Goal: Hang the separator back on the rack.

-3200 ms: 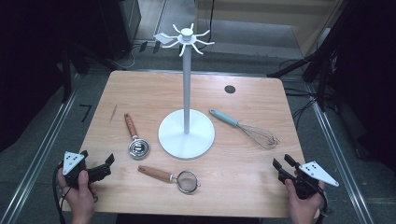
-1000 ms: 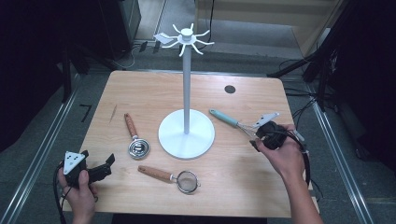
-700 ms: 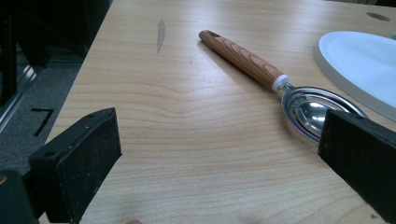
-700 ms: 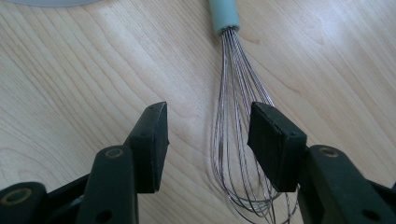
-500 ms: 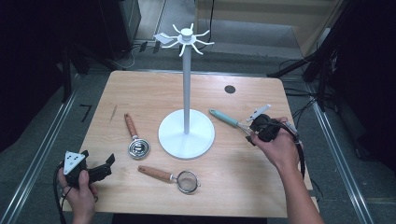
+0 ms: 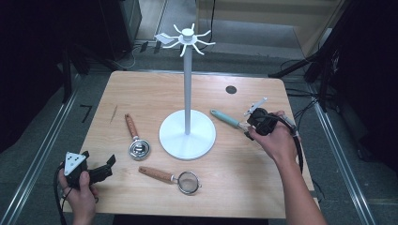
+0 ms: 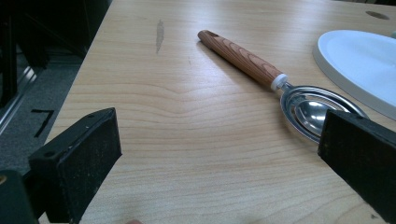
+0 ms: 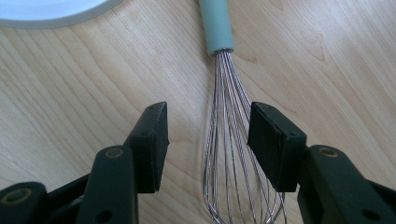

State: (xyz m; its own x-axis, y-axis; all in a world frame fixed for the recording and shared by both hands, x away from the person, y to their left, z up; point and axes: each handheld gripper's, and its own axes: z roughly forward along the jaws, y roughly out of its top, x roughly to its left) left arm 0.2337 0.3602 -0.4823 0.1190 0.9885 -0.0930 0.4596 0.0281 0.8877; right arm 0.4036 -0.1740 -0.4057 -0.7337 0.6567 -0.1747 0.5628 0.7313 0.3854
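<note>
The right gripper has travelled from the table's near right corner to the whisk at three o'clock of the white stand. Jaws straddle its wires, unclamped; pickup seems imminent. The left gripper rests open.

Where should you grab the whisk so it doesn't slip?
Probably by the teal handle of the whisk, coming straight down from above, jaws across it. It lies flat on the table, and the handle is solid and even, while the thin wires can bend and slide. The right gripper is open, astride the wires, so it should move up to the handle.
</note>
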